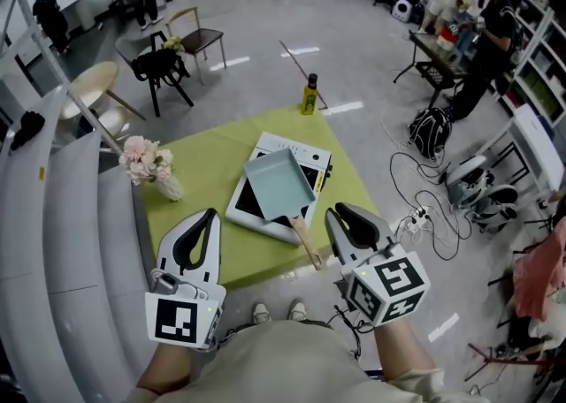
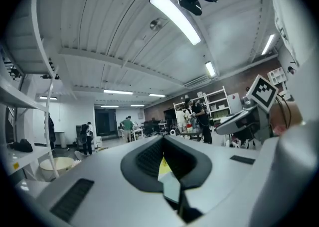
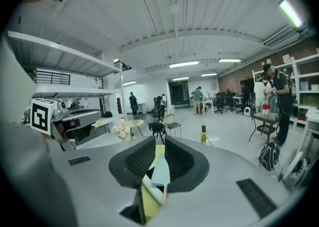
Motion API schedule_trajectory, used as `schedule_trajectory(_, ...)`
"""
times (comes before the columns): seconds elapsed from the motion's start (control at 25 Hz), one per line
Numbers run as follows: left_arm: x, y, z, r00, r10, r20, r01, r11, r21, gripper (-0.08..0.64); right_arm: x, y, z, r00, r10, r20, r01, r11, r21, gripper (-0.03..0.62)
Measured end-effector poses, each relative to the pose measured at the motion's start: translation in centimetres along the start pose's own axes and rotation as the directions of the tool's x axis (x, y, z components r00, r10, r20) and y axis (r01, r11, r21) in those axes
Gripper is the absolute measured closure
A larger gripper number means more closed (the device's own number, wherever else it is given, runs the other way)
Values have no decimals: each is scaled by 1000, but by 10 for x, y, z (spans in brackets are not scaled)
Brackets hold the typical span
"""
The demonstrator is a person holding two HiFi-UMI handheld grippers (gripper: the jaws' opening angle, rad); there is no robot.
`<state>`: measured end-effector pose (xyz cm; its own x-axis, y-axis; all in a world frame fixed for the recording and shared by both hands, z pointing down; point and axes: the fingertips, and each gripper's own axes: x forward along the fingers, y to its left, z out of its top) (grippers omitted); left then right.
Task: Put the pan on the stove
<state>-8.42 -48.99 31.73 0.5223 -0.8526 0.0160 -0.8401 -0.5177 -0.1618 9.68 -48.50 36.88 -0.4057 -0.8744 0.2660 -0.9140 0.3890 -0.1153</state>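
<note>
A pale blue square pan rests on the white portable stove, its wooden handle pointing toward me. The stove lies on a green cloth on the floor. My left gripper hovers left of the stove, jaws together, holding nothing; its own view shows only the room over its shut jaws. My right gripper hangs just right of the handle's end, apart from it. Its jaws stand a narrow slit apart with nothing between them; the pan shows through the slit, farther off.
A vase of pink flowers stands on the cloth's left edge, and a green bottle at its far corner. Cables and a power strip lie right of the cloth. Chairs and people stand farther back.
</note>
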Motion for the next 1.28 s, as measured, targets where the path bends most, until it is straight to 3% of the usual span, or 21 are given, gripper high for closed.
schedule_trajectory(0.16,-13,-3,17,1000,4,31,-5,1000,29,554,-28,5,31,990,-29,139,33,999,-28,584)
schedule_trajectory(0.32,-21,-5,9,1000,2,8,-2,1000,18,554,-46,17,48,978,6,209,9,997,-70,588)
schedule_trajectory(0.56,-28,-4,0,1000,1,-12,-1,1000,10,554,-50,17,50,979,-24,200,53,988,-143,588)
schedule_trajectory(0.8,-28,-3,-1,1000,-2,-11,2,1000,-4,554,-46,16,41,986,-13,164,29,995,-97,588)
schedule_trajectory(1.28,-24,6,-7,1000,-18,-11,18,1000,-7,554,-35,17,41,990,-33,134,49,992,-116,588)
